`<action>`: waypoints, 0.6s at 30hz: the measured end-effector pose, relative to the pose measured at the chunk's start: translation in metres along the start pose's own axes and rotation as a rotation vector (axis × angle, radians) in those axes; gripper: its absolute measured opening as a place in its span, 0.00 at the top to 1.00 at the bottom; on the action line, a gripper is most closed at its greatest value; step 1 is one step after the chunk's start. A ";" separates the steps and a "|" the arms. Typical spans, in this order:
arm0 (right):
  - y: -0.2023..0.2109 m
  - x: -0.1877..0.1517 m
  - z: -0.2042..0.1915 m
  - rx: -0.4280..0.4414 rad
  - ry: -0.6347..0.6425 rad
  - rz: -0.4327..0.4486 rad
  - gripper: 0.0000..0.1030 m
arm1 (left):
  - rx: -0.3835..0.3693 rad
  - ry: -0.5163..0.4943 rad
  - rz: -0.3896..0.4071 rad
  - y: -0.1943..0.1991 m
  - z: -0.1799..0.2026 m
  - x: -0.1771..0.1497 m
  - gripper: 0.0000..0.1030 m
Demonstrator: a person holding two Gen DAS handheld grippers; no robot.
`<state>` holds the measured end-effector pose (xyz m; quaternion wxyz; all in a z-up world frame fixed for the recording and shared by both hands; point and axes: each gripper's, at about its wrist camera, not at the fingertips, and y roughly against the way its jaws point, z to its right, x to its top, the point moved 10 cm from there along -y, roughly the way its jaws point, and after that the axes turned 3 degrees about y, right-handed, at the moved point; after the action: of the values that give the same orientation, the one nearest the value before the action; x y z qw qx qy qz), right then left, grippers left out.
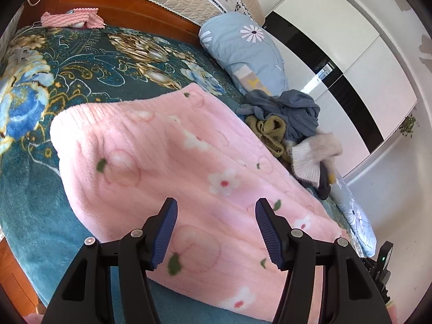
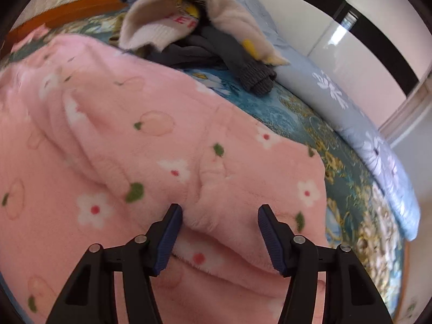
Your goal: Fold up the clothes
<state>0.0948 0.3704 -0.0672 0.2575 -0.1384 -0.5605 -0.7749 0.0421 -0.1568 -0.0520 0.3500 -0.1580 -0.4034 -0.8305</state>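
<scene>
Crowding the pink fleece garment [image 1: 172,162] lies a clothes pile [image 1: 286,127]; both grippers' fingers [image 2: 168,239] stand apart, gripping nothing.

Right gripper [image 2: 220,216] parted astride a raised fold of pink fleece garment [image 2: 140,145].

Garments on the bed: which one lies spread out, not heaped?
The pink fleece garment with flowers, under both grippers. The blue-grey, olive and cream garments are bunched in a pile beside the pillow.

teal floral blanket [image 1: 89,62], blue daisy pillow [image 1: 237,46], white wardrobe [image 1: 337,27]
</scene>
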 end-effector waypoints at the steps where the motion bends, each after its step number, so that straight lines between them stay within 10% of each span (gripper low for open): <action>1: 0.000 0.001 0.008 -0.004 -0.027 -0.005 0.76 | 0.000 0.001 -0.006 -0.002 0.001 -0.001 0.41; 6: 0.029 0.021 0.073 0.043 -0.276 0.087 0.85 | 0.007 0.005 -0.028 -0.009 0.002 -0.006 0.41; 12: 0.094 -0.056 0.271 -0.091 -1.014 0.333 0.86 | 0.000 0.043 -0.028 -0.009 -0.005 -0.006 0.41; 18: 0.012 -0.191 0.278 -0.032 -1.352 0.088 0.86 | -0.003 0.042 -0.057 -0.016 -0.004 -0.012 0.41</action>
<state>0.2396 0.6758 -0.0610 -0.1207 -0.6191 -0.5805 -0.5150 0.0394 -0.1476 -0.0702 0.3342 -0.1294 -0.3992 -0.8439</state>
